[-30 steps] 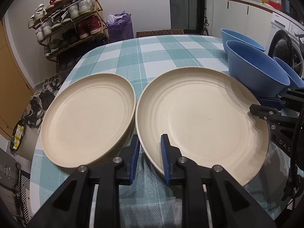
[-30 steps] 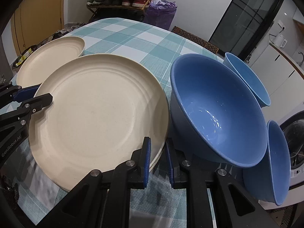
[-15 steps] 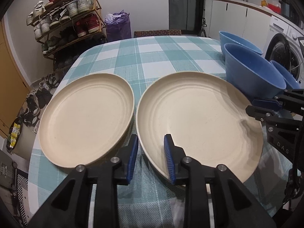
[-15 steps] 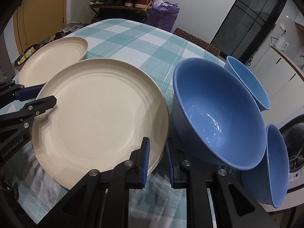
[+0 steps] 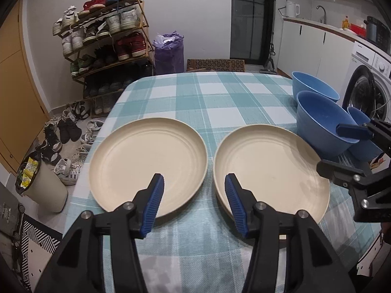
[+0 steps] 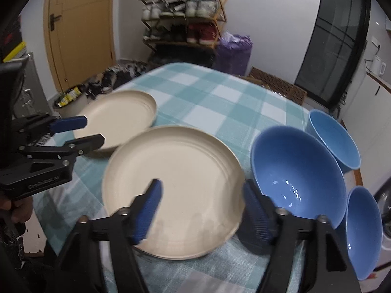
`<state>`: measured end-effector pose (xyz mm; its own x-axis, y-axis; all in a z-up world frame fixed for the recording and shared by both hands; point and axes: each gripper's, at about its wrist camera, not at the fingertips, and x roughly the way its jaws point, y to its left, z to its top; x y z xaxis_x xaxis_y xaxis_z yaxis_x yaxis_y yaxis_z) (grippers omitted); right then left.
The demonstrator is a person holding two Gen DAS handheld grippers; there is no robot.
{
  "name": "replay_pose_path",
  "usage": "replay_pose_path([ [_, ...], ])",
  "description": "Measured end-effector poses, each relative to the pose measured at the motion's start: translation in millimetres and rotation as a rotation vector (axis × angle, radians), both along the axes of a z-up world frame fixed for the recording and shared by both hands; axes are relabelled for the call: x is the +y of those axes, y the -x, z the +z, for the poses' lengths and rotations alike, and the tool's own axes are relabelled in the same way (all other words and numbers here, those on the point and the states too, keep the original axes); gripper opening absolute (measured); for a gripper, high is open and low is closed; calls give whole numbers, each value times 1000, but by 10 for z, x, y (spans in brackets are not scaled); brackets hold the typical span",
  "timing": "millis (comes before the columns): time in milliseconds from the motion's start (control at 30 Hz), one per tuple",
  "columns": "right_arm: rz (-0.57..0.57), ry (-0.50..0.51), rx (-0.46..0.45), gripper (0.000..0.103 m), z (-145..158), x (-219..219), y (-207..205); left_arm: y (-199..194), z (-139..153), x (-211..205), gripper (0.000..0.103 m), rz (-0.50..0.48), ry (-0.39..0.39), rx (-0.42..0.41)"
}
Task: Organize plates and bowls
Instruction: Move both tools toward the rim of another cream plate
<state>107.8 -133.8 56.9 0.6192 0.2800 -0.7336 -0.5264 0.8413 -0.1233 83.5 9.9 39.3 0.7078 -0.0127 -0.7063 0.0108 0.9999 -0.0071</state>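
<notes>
Both jaws opening, nothing between them: left hand-held gripper (image 5: pixel 194 195) and right hand-held gripper (image 6: pixel 202 200) released. 2 round cream plates (image 5: pixel 271 168) (image 5: pixel 146 161) lie apart on checked teal tabletop (image 5: pixel 215 97); 3 blue bowls (image 6: pixel 298 171) beside right plate.

- Left gripper (image 5: pixel 193 190) — jaws opening, off the right plate (image 5: pixel 271 168) rim it had pinched; nothing between them now.
- Right gripper (image 6: pixel 202 195) — jaws opening, likewise released.
- Both grippers raised; plate flat on cloth (image 5: pixel 220 97).
</notes>
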Motion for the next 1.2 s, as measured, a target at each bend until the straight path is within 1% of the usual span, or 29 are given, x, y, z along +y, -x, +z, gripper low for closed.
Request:
replay_pose_path([
  [67, 15, -20, -16, 86, 68, 39, 16, 38, 40, 82, 56, 12, 6, -8],
  [133, 24, -38, -15, 90, 121, 76, 14, 51, 60, 139, 68, 25, 5, -16],
  [167, 30, -50, -14, 91, 145, 98, 7, 74, 81, 188, 82, 40, 4, -27],
  [200, 35, -59, -13, 93, 162, 109, -2, 88, 98, 221, 92, 50, 4, -37],
  [267, 41, -79, -7, 95, 192, 135, -16, 126, 136, 307, 99, 74, 3, -60],
  [333, 46, -104, -2, 100, 225, 158, -50, 148, 159, 390, 100, 100, 2, -69],
  [400, 50, -120, 3, 102, 256, 195, -95, 158, 174, 479, 103, 125, 8, -77],
  [533, 57, -138, 4, 102, 297, 260, -157, 130, 177, 612, 103, 149, 31, -68],
  [633, 60, -136, 10, 102, 297, 351, -230, 112, 181, 698, 103, 171, 29, -64],
  [767, 61, -147, 44, 102, 265, 474, -363, 82, 168, 808, 103, 189, 39, -60],
  [900, 61, -145, 68, 102, 229, 588, -477, 36, 133, 889, 103, 206, 43, -51],
  [1200, 85, -125, 90, 102, 162, 811, -657, -57, 73, 1071, 102, 224, 70, -40],
])
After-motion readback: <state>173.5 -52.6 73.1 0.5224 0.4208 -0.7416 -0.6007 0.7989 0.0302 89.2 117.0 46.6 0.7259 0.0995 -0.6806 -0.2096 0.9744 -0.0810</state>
